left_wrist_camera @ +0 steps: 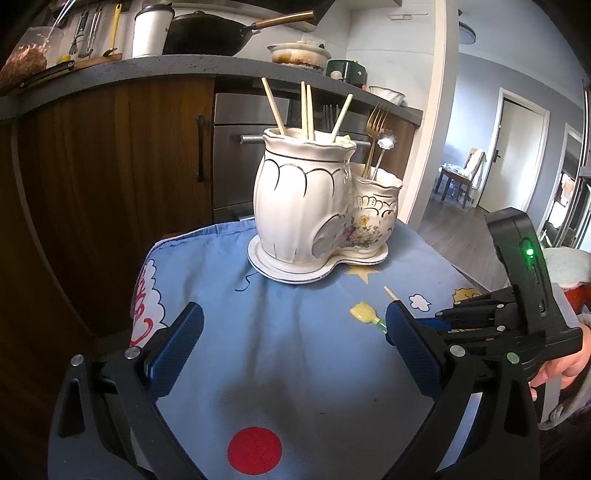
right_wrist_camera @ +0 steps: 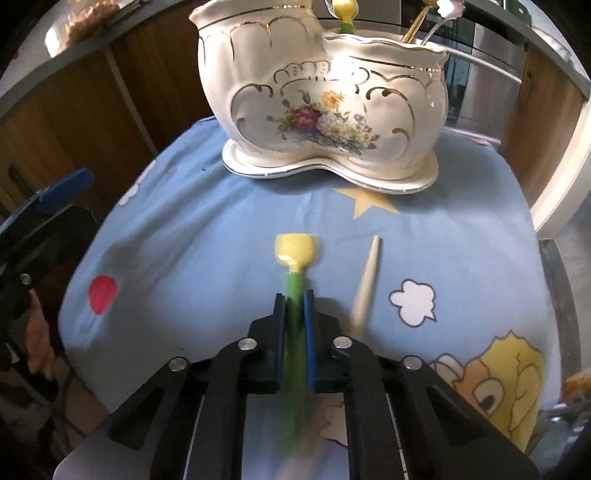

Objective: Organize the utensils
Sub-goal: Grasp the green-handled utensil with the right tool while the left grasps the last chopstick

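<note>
A white ceramic double utensil holder [left_wrist_camera: 306, 206] with gold trim and flowers stands on a blue cartoon cloth [left_wrist_camera: 295, 350]; it also shows in the right wrist view [right_wrist_camera: 325, 107]. Its tall pot holds several chopsticks [left_wrist_camera: 306, 110]; its low pot holds a gold fork [left_wrist_camera: 375, 122] and a silver spoon [left_wrist_camera: 386, 142]. My right gripper [right_wrist_camera: 294, 295] is shut on the green handle of a yellow tulip-headed spoon [right_wrist_camera: 295, 251], low over the cloth. A cream chopstick [right_wrist_camera: 367, 280] lies just right of it. My left gripper [left_wrist_camera: 291, 328] is open and empty, in front of the holder.
The cloth covers a small table with edges close on all sides. Behind stand dark wood cabinets [left_wrist_camera: 110, 166], a steel oven front [left_wrist_camera: 232, 166] and a counter with a wok [left_wrist_camera: 210, 33]. A doorway [left_wrist_camera: 517, 147] opens at the right.
</note>
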The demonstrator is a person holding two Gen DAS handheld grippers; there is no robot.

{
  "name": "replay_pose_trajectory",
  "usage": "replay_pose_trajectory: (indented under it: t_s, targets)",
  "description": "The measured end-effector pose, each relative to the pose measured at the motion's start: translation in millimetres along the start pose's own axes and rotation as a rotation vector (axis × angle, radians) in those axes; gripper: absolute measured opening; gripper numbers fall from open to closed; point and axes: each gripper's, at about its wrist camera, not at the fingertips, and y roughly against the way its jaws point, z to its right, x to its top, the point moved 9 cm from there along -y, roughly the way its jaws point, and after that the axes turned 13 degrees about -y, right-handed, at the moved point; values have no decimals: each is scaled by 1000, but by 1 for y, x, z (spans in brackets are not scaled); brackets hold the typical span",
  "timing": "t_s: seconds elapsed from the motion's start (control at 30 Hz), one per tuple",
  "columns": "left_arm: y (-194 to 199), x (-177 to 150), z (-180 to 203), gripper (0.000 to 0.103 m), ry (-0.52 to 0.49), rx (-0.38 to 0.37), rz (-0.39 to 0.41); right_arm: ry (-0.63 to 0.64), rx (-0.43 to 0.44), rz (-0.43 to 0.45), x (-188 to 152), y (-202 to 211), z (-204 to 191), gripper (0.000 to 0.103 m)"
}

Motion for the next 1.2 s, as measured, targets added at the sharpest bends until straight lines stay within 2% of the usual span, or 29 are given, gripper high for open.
replay_pose_trajectory:
  t_s: [0.2, 0.3, 0.43, 0.57, 0.6, 0.63, 0.77, 0.83, 0.97, 1.0, 1.03, 1.2]
  targets:
    - [-4, 2, 8, 97, -15, -1, -20, -51, 77, 74, 10, 35, 10, 10]
    - [-10, 5, 21, 97, -34, -4, -45, -82, 92, 128, 19, 60, 27, 10]
    - [-23, 8, 54, 97, -48, -44, -88, -124, 67, 185, 25, 83, 63, 10]
    - [-47, 5, 95, 97, -62, -97, -168, -174, 58, 202, 26, 87, 90, 10]
    - [-53, 4, 104, 94, -63, -105, -185, -179, 61, 203, 25, 88, 94, 10]
    - [-58, 2, 111, 87, -63, -110, -202, -181, 63, 202, 24, 86, 96, 10]
    - [-78, -8, 137, 75, -49, -146, -282, -179, 73, 198, 18, 86, 101, 10]
    - [-85, -12, 143, 62, -70, -128, -312, -181, 78, 195, 18, 85, 102, 10]
    - [-91, -15, 152, 50, -133, -90, -337, -184, 87, 192, 17, 83, 104, 10]
    - [-93, -15, 152, 38, -155, -74, -342, -184, 88, 191, 17, 82, 103, 10]
    - [-95, -14, 153, 19, -167, -72, -341, -183, 90, 189, 17, 81, 103, 10]
    - [-93, -10, 151, 6, -210, -133, -361, -160, 93, 171, 14, 77, 97, 10]
